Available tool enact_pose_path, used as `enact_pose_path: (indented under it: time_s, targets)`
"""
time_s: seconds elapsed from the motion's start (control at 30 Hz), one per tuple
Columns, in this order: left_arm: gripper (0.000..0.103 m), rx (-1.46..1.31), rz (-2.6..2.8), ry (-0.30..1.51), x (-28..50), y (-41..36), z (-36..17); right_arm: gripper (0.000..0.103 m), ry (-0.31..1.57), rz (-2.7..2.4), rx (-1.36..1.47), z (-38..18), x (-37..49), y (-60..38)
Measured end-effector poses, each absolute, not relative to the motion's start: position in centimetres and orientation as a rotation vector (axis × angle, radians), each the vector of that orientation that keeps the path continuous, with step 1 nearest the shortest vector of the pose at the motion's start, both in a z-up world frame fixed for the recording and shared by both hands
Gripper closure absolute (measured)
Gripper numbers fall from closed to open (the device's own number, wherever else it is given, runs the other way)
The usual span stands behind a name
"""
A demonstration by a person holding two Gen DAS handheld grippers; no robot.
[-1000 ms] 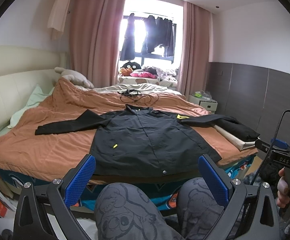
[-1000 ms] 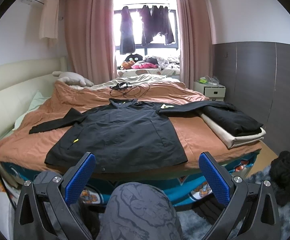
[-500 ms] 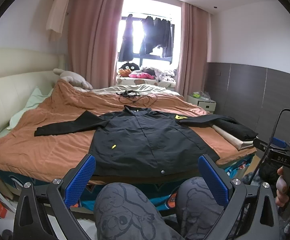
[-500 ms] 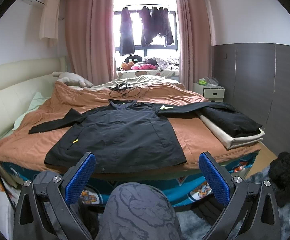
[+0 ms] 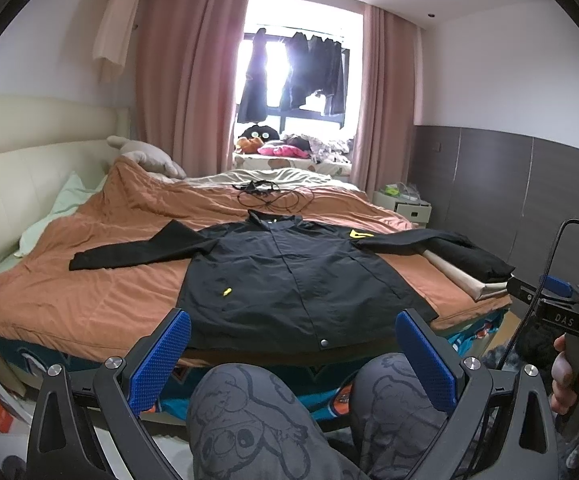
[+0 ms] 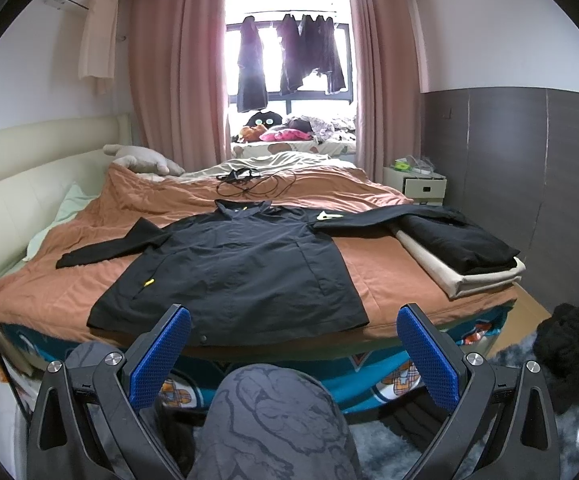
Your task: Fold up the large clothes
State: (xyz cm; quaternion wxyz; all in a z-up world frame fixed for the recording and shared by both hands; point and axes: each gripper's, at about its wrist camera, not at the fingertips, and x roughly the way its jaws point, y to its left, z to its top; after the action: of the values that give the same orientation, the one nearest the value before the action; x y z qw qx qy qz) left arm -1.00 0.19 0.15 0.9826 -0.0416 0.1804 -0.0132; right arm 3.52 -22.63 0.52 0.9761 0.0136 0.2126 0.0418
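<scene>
Jacket [image 5: 289, 280] lies spread flat, front up, on the orange duvet [image 5: 89, 300] of the bed, hem toward the near edge and collar toward the window. Both sleeves reach out sideways; the one on the right of the frame runs up to a folded stack [image 6: 465, 256] of a dark garment on a beige one near the bed's right edge. A small yellow zip pull [image 5: 225, 291] shows on the jacket's front, and a yellow patch [image 5: 359, 234] sits by the shoulder. A tangle of black cable [image 6: 249, 186] lies on the duvet beyond the collar.

Left gripper [image 5: 291, 356] hangs short of the bed, above the person's knees [image 5: 249, 400] in grey printed trousers, its jaws wide apart with nothing between the blue pads [image 5: 161, 360]. Right gripper [image 6: 293, 354] is likewise back from the mattress edge, jaws spread wide and empty, one knee below it. In the left view, the person's hand [image 5: 573, 376] grips the right tool's handle at the frame's right edge. Neither gripper touches the jacket.
</scene>
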Motion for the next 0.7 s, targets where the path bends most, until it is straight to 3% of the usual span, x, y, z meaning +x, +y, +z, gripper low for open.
enact_pose_path:
  time_s: [0.7]
  targets:
    - [0.0,-0.103,0.002,0.356,-0.4,2.1,0.3,0.0,0.416,0.084,0.041,0.6,5.8,-23.6]
